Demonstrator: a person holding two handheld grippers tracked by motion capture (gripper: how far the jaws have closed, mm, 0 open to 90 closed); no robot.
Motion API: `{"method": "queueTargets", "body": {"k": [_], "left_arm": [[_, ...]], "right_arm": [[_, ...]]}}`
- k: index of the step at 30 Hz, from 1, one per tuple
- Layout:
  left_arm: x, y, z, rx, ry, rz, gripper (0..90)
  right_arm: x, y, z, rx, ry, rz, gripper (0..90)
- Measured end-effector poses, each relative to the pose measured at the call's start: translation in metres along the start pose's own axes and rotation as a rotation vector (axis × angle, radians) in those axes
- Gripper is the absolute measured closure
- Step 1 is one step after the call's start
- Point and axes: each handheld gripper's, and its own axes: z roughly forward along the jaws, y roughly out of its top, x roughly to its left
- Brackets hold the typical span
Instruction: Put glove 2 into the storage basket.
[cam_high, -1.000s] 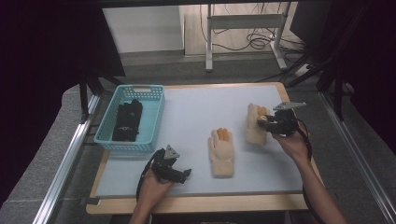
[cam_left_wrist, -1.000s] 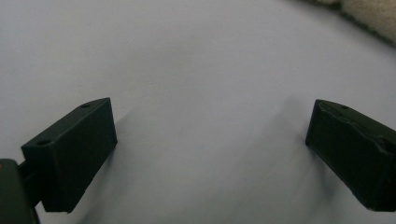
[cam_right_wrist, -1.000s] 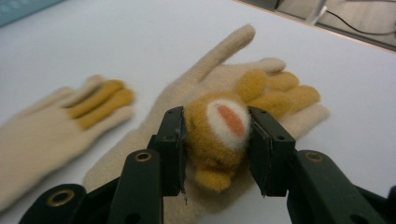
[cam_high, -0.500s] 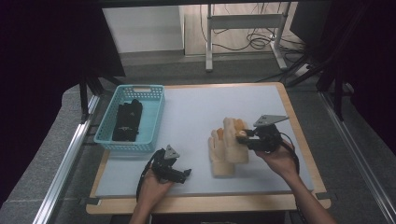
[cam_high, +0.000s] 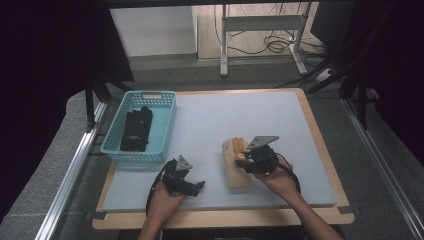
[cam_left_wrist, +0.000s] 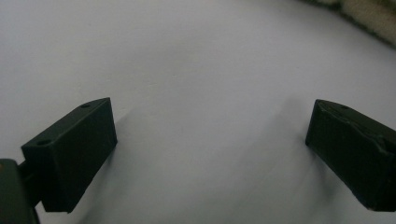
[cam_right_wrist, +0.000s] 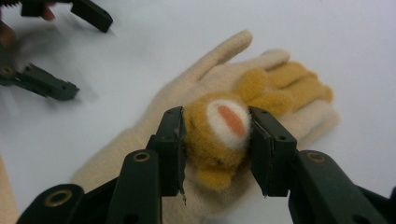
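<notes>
High view: right claw (cam_high: 246, 156) carries one glove, clamped, directly over a second glove (cam_high: 236, 170) lying on the counter (cam_high: 210, 120), long axis running away from the person. Left claw (cam_high: 192, 184) idle, farther off. One basket (cam_high: 165, 125), dark gloves (cam_high: 136, 129) inside.

Left gripper view: jaws apart, empty.

Right gripper view: jaws grip the held glove (cam_right_wrist: 219, 135); lower glove (cam_right_wrist: 187, 98) just beneath.

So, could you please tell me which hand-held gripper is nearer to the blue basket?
Left. The left hand-held gripper sits just below the blue basket at the near edge; the right hand-held gripper grips a cream glove farther across the mat.
</notes>
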Motion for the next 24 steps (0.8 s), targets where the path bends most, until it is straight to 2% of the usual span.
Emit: {"method": "queueTargets", "body": {"k": [6, 9, 12, 17, 21, 24], "left_arm": [[0.000, 0.000, 0.000, 0.000, 0.000, 0.004, 2.3], [0.000, 0.000, 0.000, 0.000, 0.000, 0.003, 2.3], [0.000, 0.000, 0.000, 0.000, 0.000, -0.001, 2.3], [0.000, 0.000, 0.000, 0.000, 0.000, -0.001, 2.3], [0.000, 0.000, 0.000, -0.001, 0.001, -0.001, 2.3], [0.000, 0.000, 0.000, 0.000, 0.000, 0.002, 2.3]], "right_arm": [[-0.001, -0.008, 0.008, 0.019, 0.006, 0.026, 54.2], [-0.002, -0.009, 0.010, 0.021, 0.017, 0.041, 48.5], [-0.001, -0.009, 0.011, 0.032, 0.022, 0.032, 44.8], [-0.008, -0.003, -0.002, -0.015, -0.002, 0.041, 38.1], [-0.021, -0.006, -0.012, -0.027, -0.041, 0.054, 39.7], [-0.029, -0.016, -0.017, -0.040, -0.048, 0.074, 47.4]]}}
